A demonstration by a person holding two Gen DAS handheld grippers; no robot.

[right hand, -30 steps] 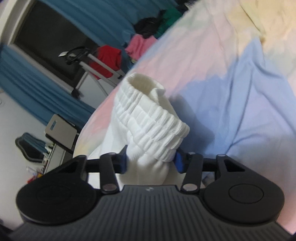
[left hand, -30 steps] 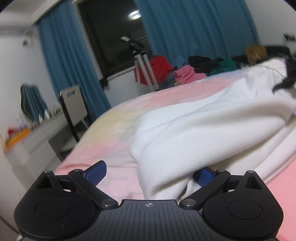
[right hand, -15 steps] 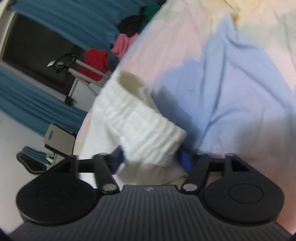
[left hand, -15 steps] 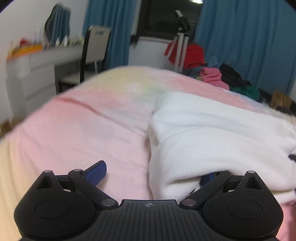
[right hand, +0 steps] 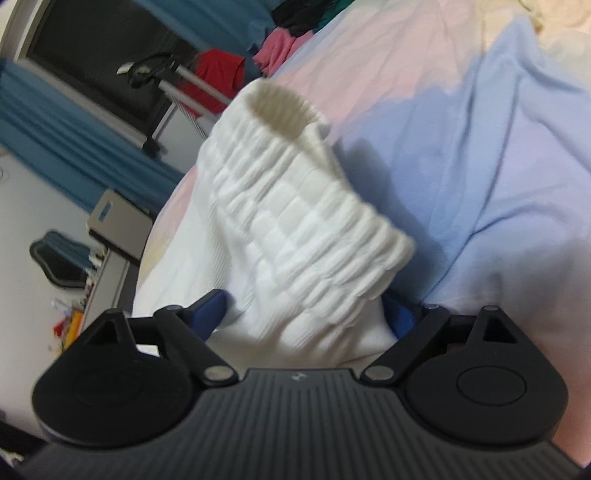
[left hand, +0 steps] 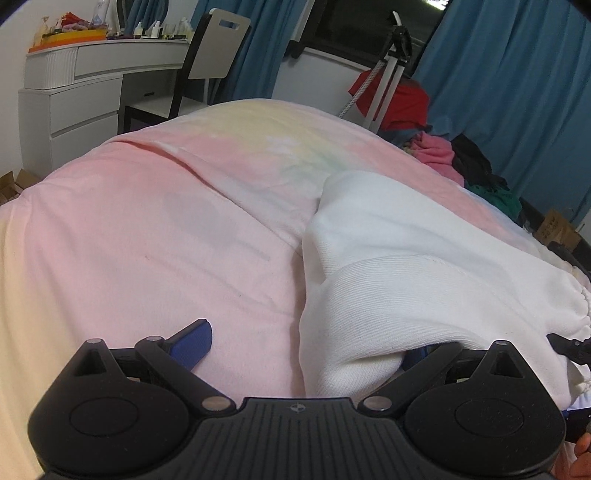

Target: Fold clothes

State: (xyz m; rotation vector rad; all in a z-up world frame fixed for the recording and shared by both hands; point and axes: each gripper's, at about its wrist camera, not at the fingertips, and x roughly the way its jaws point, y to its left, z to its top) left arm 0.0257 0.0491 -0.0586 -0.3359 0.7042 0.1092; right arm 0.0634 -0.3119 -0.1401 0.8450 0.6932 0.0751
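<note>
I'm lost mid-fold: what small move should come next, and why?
Probably close the left gripper on the white garment: its jaws stand wide with only a fold edge between them, while the right gripper already has the elastic waistband between its jaws.

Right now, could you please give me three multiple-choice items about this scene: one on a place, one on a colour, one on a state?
1. Where does the white garment lie?
A. on the bed cover
B. on the chair
C. on the desk

2. What colour are the curtains?
A. yellow
B. blue
C. grey

3. How do the jaws of the left gripper stand?
A. shut on the garment
B. shut on nothing
C. wide apart

Key:
1 A, the garment rests on the pink cover.
2 B, blue cloth hangs beside the dark window.
3 C, one blue pad lies far from the other, with cloth draped over that side only.
</note>
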